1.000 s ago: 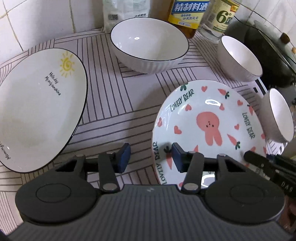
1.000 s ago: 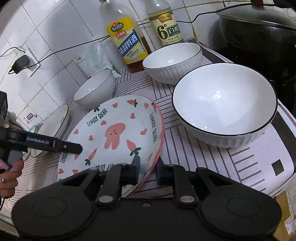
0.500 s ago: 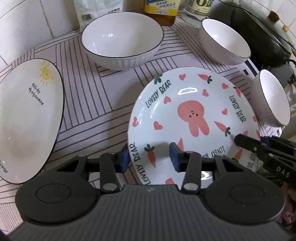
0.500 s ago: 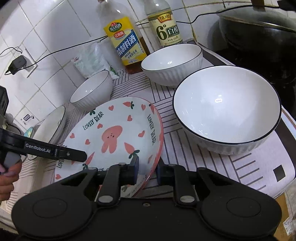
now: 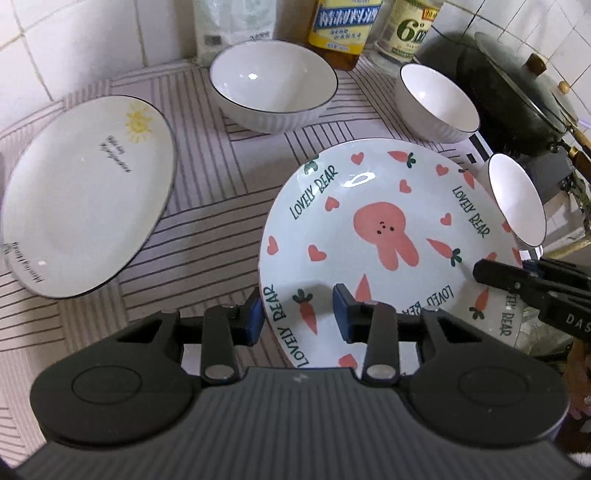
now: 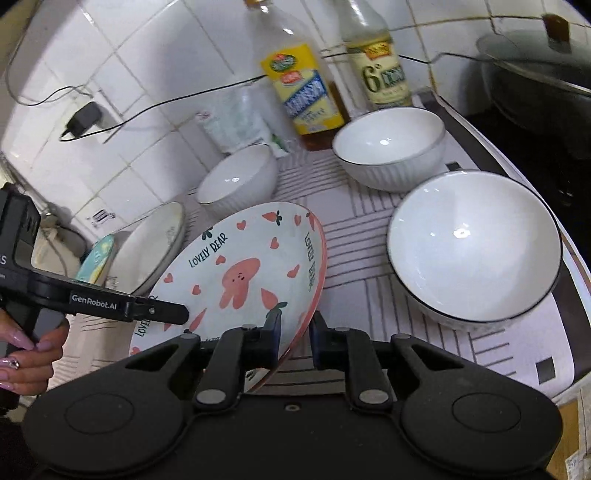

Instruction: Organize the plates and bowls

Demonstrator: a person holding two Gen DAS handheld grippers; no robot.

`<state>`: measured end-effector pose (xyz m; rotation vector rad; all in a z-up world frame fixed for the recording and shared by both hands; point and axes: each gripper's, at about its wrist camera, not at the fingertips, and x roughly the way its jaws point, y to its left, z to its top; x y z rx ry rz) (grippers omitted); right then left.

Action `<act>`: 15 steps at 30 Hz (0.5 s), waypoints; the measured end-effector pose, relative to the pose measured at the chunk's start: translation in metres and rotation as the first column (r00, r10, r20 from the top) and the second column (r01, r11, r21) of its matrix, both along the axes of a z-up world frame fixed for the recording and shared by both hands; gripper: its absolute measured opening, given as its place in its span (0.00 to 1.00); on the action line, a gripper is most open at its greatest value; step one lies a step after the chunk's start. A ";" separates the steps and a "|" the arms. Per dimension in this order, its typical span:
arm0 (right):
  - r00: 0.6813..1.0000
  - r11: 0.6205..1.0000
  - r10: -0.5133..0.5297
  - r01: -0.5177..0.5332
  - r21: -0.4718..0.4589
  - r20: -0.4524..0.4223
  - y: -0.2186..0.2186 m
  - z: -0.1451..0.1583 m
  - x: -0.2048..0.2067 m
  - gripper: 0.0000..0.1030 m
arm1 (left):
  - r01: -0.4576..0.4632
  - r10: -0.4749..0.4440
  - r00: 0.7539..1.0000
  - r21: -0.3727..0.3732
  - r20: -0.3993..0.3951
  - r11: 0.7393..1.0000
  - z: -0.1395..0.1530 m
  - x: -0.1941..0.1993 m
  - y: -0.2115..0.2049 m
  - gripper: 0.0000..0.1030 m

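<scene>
A round bear plate (image 5: 384, 240) with pink hearts and carrots is lifted and tilted above the striped mat (image 5: 221, 206). My right gripper (image 6: 295, 338) is shut on its near rim (image 6: 295, 339). My left gripper (image 5: 297, 314) is open, its jaws straddling the plate's left rim without pinching it. An oval sun plate (image 5: 81, 195) lies to the left. Three white ribbed bowls stand around: a large one (image 5: 273, 85) at the back, one (image 5: 437, 101) at the right rear, one (image 6: 476, 247) nearest the right gripper.
Two bottles (image 6: 306, 88) and a white bag (image 5: 236, 29) stand against the tiled wall. A black wok with a lid (image 5: 517, 92) sits on the stove at the right. A cable and a plug (image 6: 85, 118) hang on the wall.
The right gripper has raised and tilted the bear plate. The left gripper has closed in on the plate's left rim, which now lies between its open jaws.
</scene>
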<state>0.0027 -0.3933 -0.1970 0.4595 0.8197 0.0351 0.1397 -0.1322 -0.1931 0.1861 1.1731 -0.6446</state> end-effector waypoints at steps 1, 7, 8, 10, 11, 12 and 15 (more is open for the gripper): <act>1.000 1.000 0.014 -0.014 -0.008 0.000 0.003 0.003 0.001 0.20 | -0.006 0.006 1.000 -0.006 0.009 1.000 0.004 -0.002 0.004 0.36; 0.997 0.997 0.071 -0.071 -0.008 -0.005 0.018 0.022 0.010 0.20 | -0.059 0.059 0.998 -0.011 0.026 0.998 0.019 -0.012 0.032 0.36; 0.997 0.997 0.081 -0.081 -0.012 -0.007 0.022 0.025 0.013 0.20 | -0.073 0.073 0.997 -0.011 0.028 0.997 0.024 -0.013 0.037 0.36; 0.993 0.993 0.115 -0.115 -0.016 -0.005 0.030 0.033 0.018 0.20 | -0.096 0.097 0.995 -0.012 0.028 0.995 0.033 -0.015 0.049 0.36; 0.992 0.992 0.128 -0.128 -0.015 -0.001 0.033 0.036 0.021 0.20 | -0.109 0.110 0.994 -0.017 0.027 0.994 0.036 -0.014 0.053 0.36; 0.990 0.990 0.144 -0.144 -0.008 0.004 0.035 0.039 0.024 0.21 | -0.127 0.128 0.991 -0.025 0.025 0.992 0.040 -0.012 0.059 0.36; 0.980 0.980 0.200 -0.200 -0.012 0.019 0.046 0.046 0.034 0.21 | -0.178 0.179 0.983 -0.032 0.041 0.983 0.043 -0.007 0.075 0.37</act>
